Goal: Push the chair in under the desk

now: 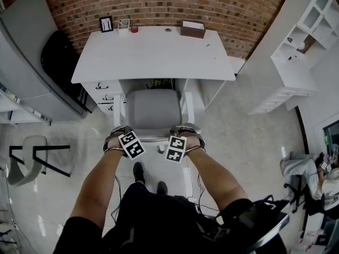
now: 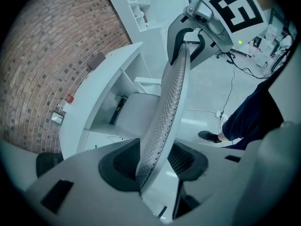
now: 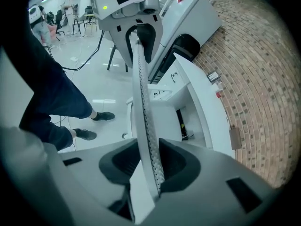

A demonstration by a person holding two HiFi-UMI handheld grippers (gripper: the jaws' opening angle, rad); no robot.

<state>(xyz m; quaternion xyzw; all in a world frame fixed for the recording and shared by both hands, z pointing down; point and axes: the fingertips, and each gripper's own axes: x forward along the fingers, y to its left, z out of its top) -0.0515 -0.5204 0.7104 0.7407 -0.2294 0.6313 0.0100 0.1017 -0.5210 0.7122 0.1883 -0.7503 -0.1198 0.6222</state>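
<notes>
Right now the chair [image 1: 153,110] sits at the centre of the head view, its seat already partly in the opening of the white counter [image 1: 153,52] that fills the upper middle. The chair back [image 1: 153,137] runs left to right just below the seat. I have it at both ends: my left gripper [image 1: 114,140] and right gripper [image 1: 192,138] each straddle its top edge. In each gripper view the jaws are closed on that perforated rim, which runs up the picture from between them. Neither hand is nearer, so I judge an even shove toward the top of the frame is needed. The opening is narrow, with drawers [image 1: 103,94] on its left and a white side panel [image 1: 204,97] on its right, so the armrests [image 1: 187,107] could catch. My shoes [image 1: 139,171] stand just behind.
</notes>
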